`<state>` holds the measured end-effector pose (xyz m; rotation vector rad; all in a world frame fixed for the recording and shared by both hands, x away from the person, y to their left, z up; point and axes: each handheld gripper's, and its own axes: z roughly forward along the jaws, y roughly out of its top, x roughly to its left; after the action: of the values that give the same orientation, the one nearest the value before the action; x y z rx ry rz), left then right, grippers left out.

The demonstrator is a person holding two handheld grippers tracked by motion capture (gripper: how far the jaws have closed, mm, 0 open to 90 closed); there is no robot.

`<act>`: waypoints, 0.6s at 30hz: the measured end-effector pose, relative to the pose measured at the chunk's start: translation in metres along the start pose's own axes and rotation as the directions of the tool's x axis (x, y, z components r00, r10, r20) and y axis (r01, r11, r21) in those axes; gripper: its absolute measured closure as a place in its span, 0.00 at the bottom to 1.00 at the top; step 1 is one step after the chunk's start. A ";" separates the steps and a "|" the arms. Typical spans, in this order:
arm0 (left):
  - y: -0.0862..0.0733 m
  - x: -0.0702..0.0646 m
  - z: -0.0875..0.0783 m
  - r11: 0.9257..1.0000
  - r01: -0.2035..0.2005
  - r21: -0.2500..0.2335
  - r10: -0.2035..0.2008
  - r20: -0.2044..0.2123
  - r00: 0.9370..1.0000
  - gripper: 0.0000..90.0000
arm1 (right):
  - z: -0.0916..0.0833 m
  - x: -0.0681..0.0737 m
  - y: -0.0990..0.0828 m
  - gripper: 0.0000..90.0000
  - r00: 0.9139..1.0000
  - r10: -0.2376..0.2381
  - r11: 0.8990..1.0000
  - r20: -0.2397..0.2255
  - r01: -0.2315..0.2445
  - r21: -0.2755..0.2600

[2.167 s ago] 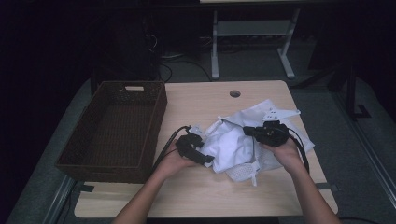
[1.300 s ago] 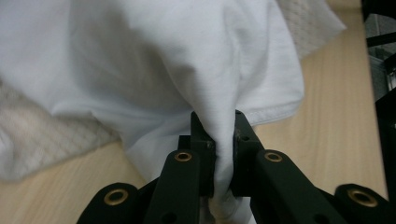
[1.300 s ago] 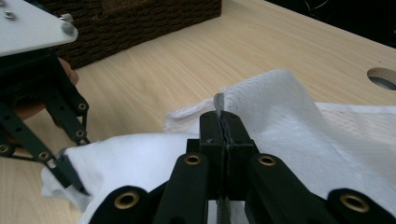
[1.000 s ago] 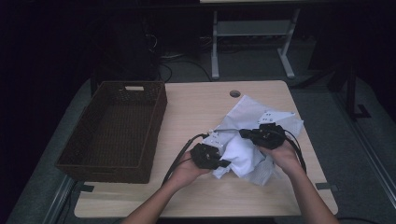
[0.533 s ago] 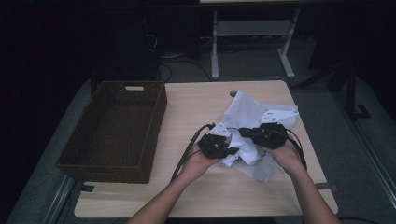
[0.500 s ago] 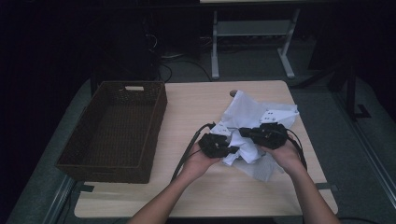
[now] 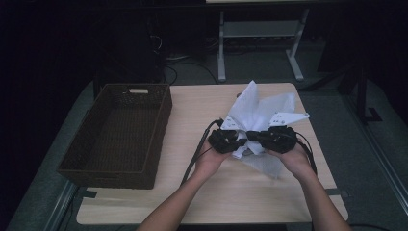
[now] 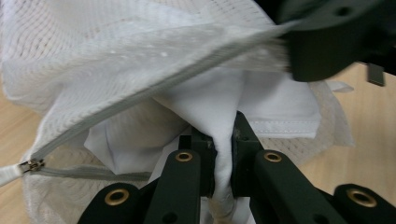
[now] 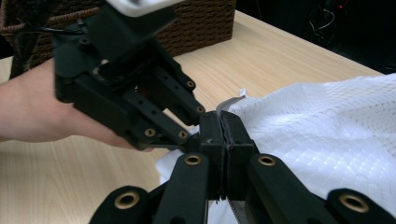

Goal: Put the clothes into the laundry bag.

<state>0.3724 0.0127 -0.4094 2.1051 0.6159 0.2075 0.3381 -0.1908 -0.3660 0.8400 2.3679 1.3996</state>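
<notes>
Beside basket — grippers (both clamped) on mesh bag

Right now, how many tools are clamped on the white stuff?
2. The left tool is shut on a fold of white cloth coming out of the mesh bag. The right tool is shut on the bag's zipper edge, beside the left one.

The mesh bag is white with a fine netted weave and a pale grey zipper; the cloth inside it is plain white. Left of the bag, the woven basket is dark brown. The counter beneath is light wood grain. Both grippers are black, with brass-coloured rivets.
</notes>
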 end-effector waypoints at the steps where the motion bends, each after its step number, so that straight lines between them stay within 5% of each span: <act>1: 0.000 0.002 0.001 1.000 0.003 0.001 -0.003 -0.007 1.000 0.93 | 0.000 0.000 0.000 0.98 1.000 0.000 1.000 0.000 0.000 0.000; 11: -0.001 0.002 0.011 1.000 0.026 -0.005 -0.027 -0.018 0.999 0.89 | 0.003 0.001 -0.001 0.98 1.000 0.005 1.000 -0.018 -0.005 0.004; 18: -0.004 0.002 0.006 0.999 0.039 -0.002 -0.039 0.000 0.999 0.77 | 0.002 0.000 -0.002 0.98 1.000 0.015 1.000 -0.025 -0.015 0.000</act>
<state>0.3753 0.0116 -0.4160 2.0891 0.6554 0.1859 0.3385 -0.1900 -0.3691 0.8465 2.3845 1.4237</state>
